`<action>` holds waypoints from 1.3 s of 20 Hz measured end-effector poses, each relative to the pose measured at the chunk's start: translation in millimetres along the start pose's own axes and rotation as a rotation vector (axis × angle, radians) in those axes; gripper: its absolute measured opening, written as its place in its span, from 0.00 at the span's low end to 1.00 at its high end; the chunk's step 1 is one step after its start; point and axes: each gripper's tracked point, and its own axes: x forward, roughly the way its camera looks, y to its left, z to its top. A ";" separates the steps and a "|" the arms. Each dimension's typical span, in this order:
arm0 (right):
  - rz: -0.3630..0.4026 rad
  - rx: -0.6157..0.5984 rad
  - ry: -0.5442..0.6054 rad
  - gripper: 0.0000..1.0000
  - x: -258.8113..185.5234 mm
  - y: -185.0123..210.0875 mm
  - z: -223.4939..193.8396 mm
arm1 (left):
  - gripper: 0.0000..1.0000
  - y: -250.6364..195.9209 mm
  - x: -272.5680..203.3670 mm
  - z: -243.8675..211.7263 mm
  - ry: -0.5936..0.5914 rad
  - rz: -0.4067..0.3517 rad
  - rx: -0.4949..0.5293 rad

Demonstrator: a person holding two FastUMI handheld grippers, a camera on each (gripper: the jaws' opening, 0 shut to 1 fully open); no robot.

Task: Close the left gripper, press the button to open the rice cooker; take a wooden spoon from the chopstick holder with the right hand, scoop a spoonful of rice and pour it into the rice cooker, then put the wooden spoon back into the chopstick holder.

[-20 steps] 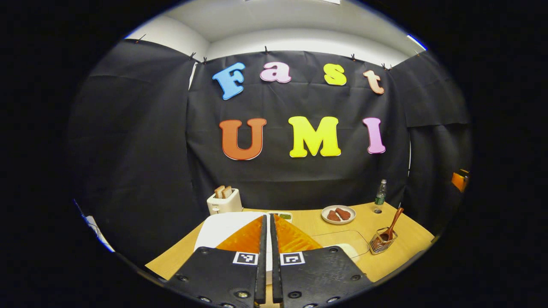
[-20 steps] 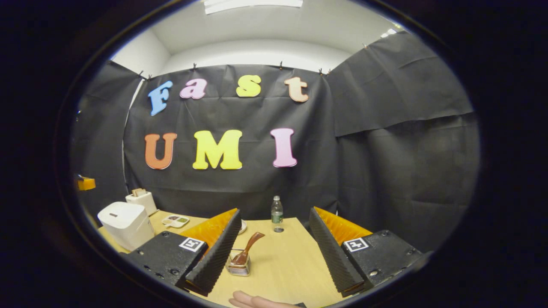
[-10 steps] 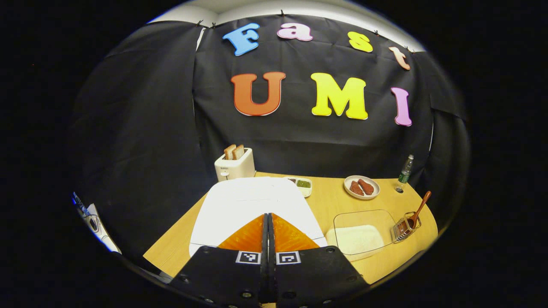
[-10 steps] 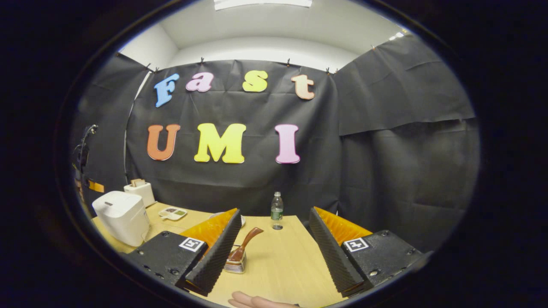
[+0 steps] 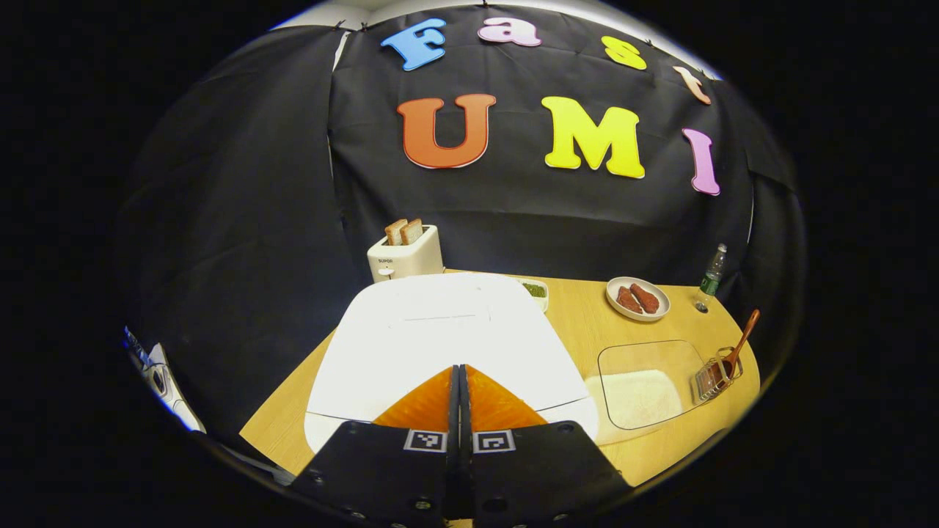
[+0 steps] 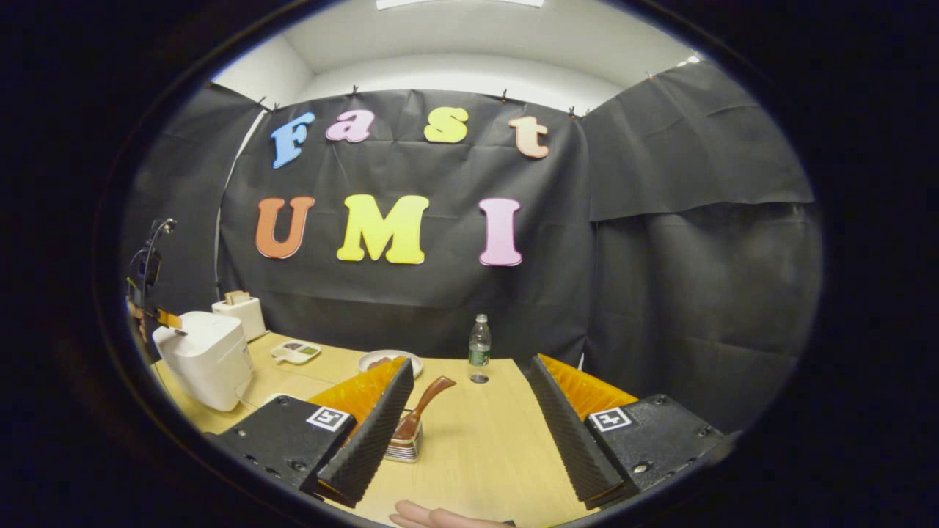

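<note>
My left gripper (image 5: 461, 392) is shut, its fingers pressed together just over the near edge of the white rice cooker (image 5: 440, 337), whose lid is down. The same rice cooker (image 6: 202, 359) stands at the far left in the right gripper view. The wooden spoon (image 5: 737, 348) leans in the wire chopstick holder (image 5: 715, 375) at the table's right edge, beside a clear tray of rice (image 5: 645, 381). My right gripper (image 6: 473, 433) is open with nothing between its fingers. The spoon (image 6: 425, 396) and holder (image 6: 405, 444) sit just past its left finger (image 6: 374, 429).
A toaster (image 5: 405, 253) with bread stands behind the cooker. A small sauce dish (image 5: 535, 290), a plate of meat (image 5: 638, 299) and a water bottle (image 5: 711, 271) line the back of the wooden table (image 5: 572, 330). A person's finger (image 6: 440, 517) shows at the bottom edge.
My left gripper has closed fully and dropped toward the cooker's lid, which looms larger. The right gripper has drifted slightly nearer the holder and stays open.
</note>
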 end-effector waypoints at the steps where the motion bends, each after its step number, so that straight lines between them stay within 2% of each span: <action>1: 0.002 -0.002 0.003 1.00 -0.5 0.7 -1.6 | 0.00 0.6 0.8 -1.7 0.000 0.004 0.002; 8: 0.007 -0.011 -0.006 1.00 -2.3 0.9 -2.4 | 0.00 -0.5 3.7 -11.7 0.019 0.026 0.020; 12: 0.015 -0.012 0.010 1.00 0.7 4.5 -12.9 | 0.00 -0.7 3.1 -15.2 0.041 0.009 -0.003; 16: 0.027 -0.023 0.033 1.00 7.4 8.7 -26.7 | 0.00 0.0 0.4 -2.4 -0.014 0.007 -0.004; 21: 0.077 -0.007 0.044 1.00 19.5 18.3 -40.6 | 0.00 3.5 -5.2 25.0 -0.078 0.011 -0.005; 26: 0.104 0.012 0.055 1.00 37.8 24.0 -61.6 | 0.03 14.2 -34.3 61.0 -0.210 0.052 0.017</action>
